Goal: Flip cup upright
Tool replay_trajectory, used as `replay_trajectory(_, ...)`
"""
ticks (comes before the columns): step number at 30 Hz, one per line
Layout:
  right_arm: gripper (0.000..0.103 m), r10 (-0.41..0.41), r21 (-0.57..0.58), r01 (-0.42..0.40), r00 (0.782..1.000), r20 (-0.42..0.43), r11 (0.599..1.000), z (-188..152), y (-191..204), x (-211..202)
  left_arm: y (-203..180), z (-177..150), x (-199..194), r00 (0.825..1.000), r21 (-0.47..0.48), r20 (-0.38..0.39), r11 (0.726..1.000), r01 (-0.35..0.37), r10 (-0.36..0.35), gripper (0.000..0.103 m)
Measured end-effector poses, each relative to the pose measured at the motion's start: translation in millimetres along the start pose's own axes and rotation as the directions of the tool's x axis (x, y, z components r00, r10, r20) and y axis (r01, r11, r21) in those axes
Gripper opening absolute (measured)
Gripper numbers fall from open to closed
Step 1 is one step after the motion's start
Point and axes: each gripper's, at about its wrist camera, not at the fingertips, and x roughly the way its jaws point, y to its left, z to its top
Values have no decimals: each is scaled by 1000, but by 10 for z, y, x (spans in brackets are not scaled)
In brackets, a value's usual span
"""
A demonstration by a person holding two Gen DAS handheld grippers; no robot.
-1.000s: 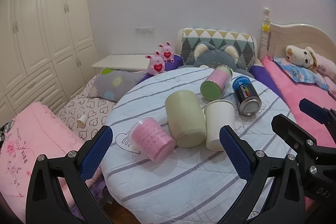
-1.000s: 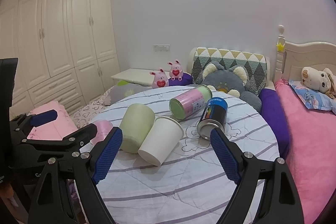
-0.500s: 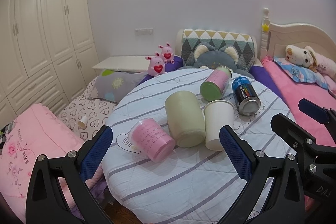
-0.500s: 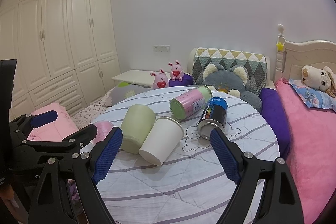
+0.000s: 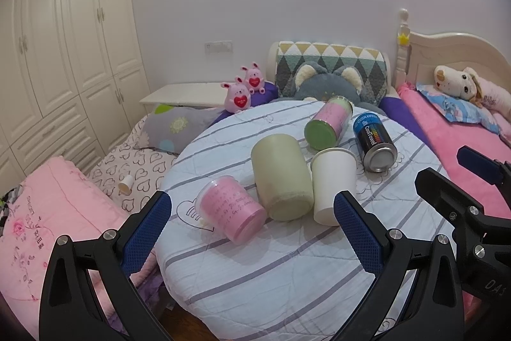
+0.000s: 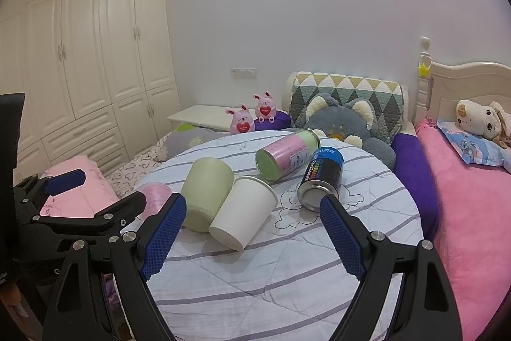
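Several containers lie on their sides on the round striped table (image 5: 287, 270): a pink cup (image 5: 231, 208), a pale green cup (image 5: 281, 176), a white paper cup (image 5: 332, 182), a pink and green can (image 5: 327, 125) and a black and blue can (image 5: 373, 141). The right wrist view shows the green cup (image 6: 206, 192), white cup (image 6: 244, 211), pink cup (image 6: 153, 200) partly hidden, and both cans. My left gripper (image 5: 252, 242) is open and empty, short of the cups. My right gripper (image 6: 252, 237) is open and empty, near the white cup.
A pink bed (image 5: 463, 149) with plush toys lies to the right. A grey plush (image 5: 325, 82) and patterned cushion sit behind the table. Pink bunnies (image 5: 238, 95), a low white table, pillows and a pink blanket (image 5: 48, 213) are to the left. White wardrobes (image 5: 64, 53) line the left wall.
Nothing has visibly moved; both grippers stay open and hover in nearly the same place.
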Motion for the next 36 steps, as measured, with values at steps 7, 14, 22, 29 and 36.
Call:
replay_trajectory(7,87,-5,11,5,1000,-13,1000,8,-41,29,36,-10,36,1000,-4,-7,1000,-1,1,103)
replay_trajectory(14,87,3,41,-1,999,-47,999,21,-95,172,201,-6,174,999,-30,-24,999,-23,22,103)
replay_trajectory(22,87,44,48,-39,991,-129,998,-3,6,542,581,10,350,996,-106,-43,991,-85,80,103)
replay_trajectory(29,87,116,15,-115,981,-153,993,34,264,781,874,9,488,991,-151,-60,980,-127,119,103)
replay_trajectory(36,87,38,70,-25,980,-194,997,-68,183,929,1029,-76,668,986,-172,-109,975,-143,126,103)
